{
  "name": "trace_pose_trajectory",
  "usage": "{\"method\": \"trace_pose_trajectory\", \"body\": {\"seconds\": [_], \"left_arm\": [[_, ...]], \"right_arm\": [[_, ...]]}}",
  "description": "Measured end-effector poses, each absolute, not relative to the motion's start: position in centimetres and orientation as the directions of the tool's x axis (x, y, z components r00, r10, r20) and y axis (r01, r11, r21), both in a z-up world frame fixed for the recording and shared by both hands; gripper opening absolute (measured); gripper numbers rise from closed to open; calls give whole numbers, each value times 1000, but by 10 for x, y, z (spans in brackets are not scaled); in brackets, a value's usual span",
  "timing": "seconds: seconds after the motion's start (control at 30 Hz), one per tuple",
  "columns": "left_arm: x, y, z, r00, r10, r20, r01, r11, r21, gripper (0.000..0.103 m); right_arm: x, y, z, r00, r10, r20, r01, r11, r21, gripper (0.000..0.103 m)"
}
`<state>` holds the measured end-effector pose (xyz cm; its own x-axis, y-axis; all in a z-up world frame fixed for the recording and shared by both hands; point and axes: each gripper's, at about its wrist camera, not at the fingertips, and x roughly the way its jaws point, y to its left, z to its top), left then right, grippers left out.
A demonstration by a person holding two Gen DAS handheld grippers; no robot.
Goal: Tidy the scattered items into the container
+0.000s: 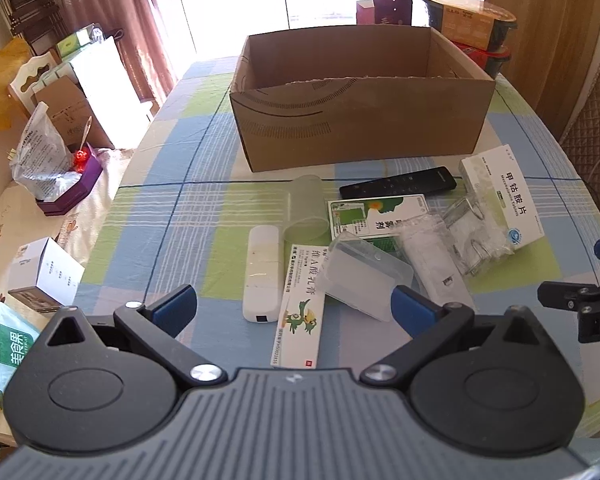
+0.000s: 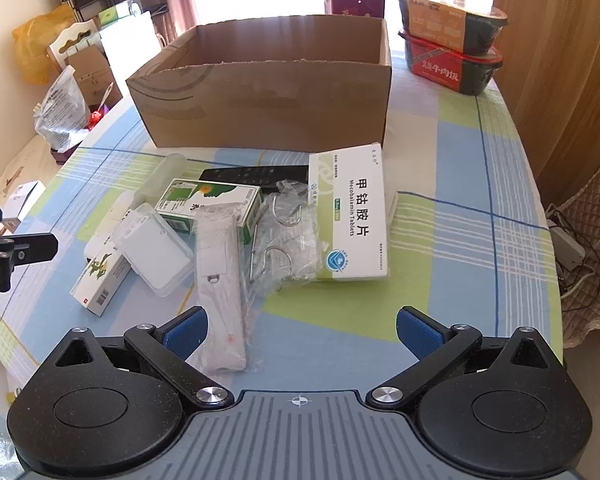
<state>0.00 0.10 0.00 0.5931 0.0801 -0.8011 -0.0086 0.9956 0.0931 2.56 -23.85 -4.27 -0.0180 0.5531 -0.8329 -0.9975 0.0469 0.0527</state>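
Below centre in the left wrist view, our left gripper (image 1: 294, 310) holds its jaws apart and empty; the ointment carton (image 1: 300, 308) lies directly between them, its long axis running up the frame, with the cardboard box (image 1: 360, 108) open at upper centre. Lower centre in the right wrist view, our right gripper (image 2: 300, 334) is likewise spread and empty; the bagged white stick (image 2: 220, 280) points lengthwise toward its left finger, the nearer candidate, we judge.
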Motion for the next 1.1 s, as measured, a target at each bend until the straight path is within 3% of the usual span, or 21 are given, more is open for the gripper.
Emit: {"method": "trace_pose_trajectory", "body": {"seconds": [1.1], "left_arm": [[-9, 1, 2, 565, 132, -815, -45, 991, 129, 102]], "right_arm": [[21, -237, -32, -18, 563, -826, -999, 21, 35, 103]]}}
